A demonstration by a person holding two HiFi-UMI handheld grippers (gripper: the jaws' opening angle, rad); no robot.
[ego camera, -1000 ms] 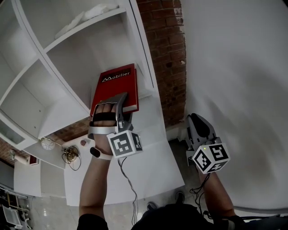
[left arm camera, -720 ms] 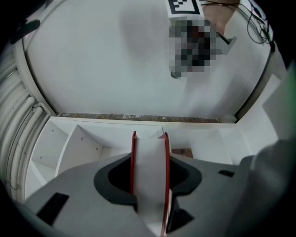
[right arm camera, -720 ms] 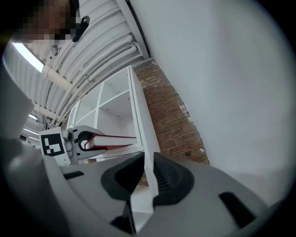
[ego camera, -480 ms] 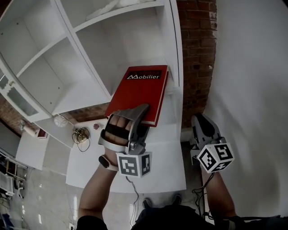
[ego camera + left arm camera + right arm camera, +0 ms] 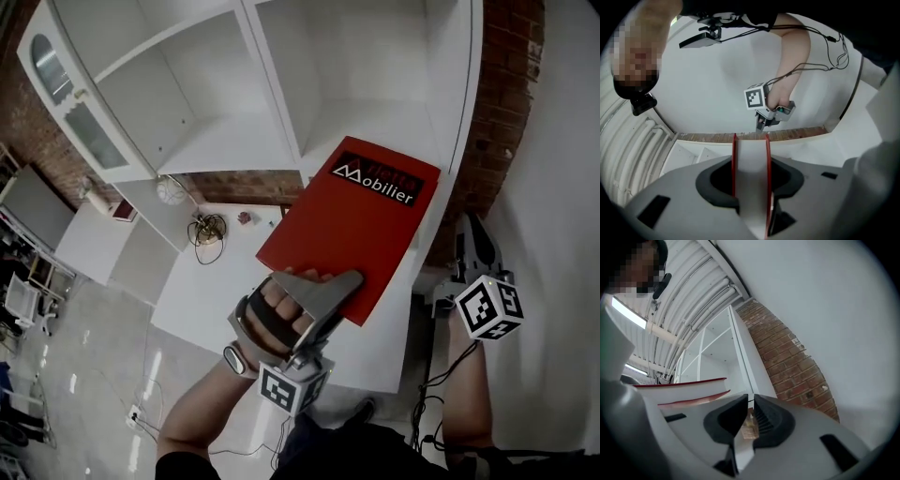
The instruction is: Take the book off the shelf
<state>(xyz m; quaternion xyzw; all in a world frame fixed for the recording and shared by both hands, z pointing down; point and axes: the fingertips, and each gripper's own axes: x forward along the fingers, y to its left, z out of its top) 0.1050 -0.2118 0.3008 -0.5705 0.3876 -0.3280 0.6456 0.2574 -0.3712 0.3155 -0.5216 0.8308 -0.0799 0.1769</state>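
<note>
The red book, titled "Mobilier" on its cover, hangs flat in the air in front of the white shelf unit, clear of its compartments. My left gripper is shut on the book's near edge, one jaw above the cover; its jaws have tightened on it. In the left gripper view the white page edge runs between the jaws of the left gripper. My right gripper is at the far right by the brick wall, apart from the book. Its jaws have just been closing, with nothing between them. The book shows to its left.
A white table stands below the book, with a small wire object and a round item at its far side. A brick wall borders the shelf on the right. A glass-door cabinet is at the left.
The left gripper has drawn the red book out of the shelf compartment toward me; it now hangs over the table. The right gripper has shifted right and its jaws have narrowed.
</note>
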